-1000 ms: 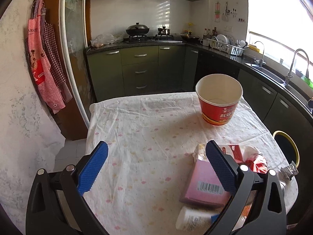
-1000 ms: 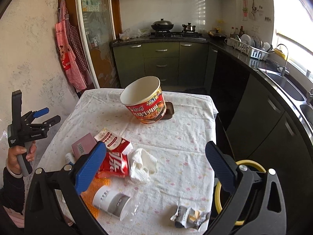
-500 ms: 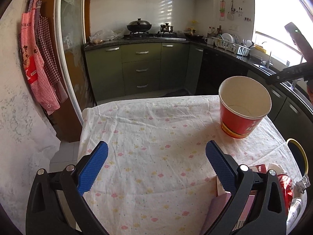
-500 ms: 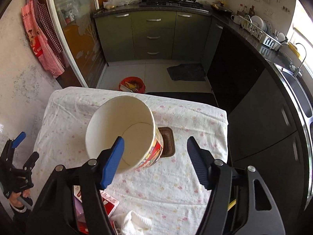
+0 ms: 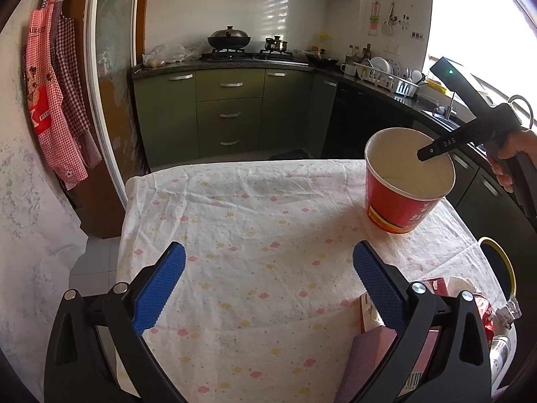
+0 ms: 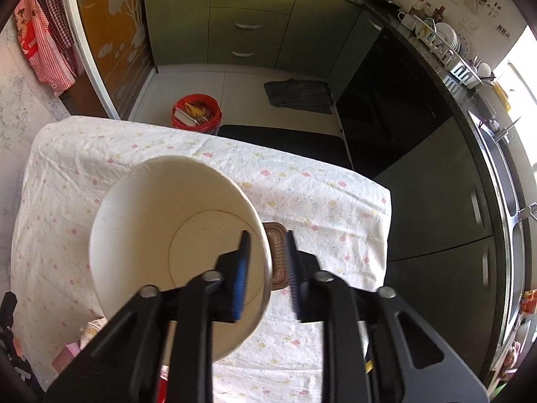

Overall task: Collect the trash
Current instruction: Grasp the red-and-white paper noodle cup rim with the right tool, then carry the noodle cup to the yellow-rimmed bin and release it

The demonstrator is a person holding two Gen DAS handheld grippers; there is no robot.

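A red paper noodle bowl [image 5: 404, 181], empty and white inside [image 6: 161, 235], stands on the flowered tablecloth [image 5: 261, 235]. My right gripper [image 6: 266, 268] straddles its rim, one finger inside and one outside, jaws nearly closed on the wall. In the left wrist view the right gripper [image 5: 436, 146] reaches into the bowl from the right. My left gripper [image 5: 265, 285] is open and empty above the cloth. A pink box [image 5: 376, 362], a red packet [image 5: 485, 312] and a small wrapper [image 5: 508, 312] lie at the near right.
A brown lid [image 6: 277, 255] lies beside the bowl. A red bin with rubbish [image 6: 197, 114] stands on the floor beyond the table. A yellow-rimmed bin [image 5: 500, 268] sits right of the table. Green cabinets [image 5: 228, 114] line the back and right.
My right gripper has come down over the bowl and its jaws have narrowed around the rim. My left gripper has swung left, away from the pile of trash.
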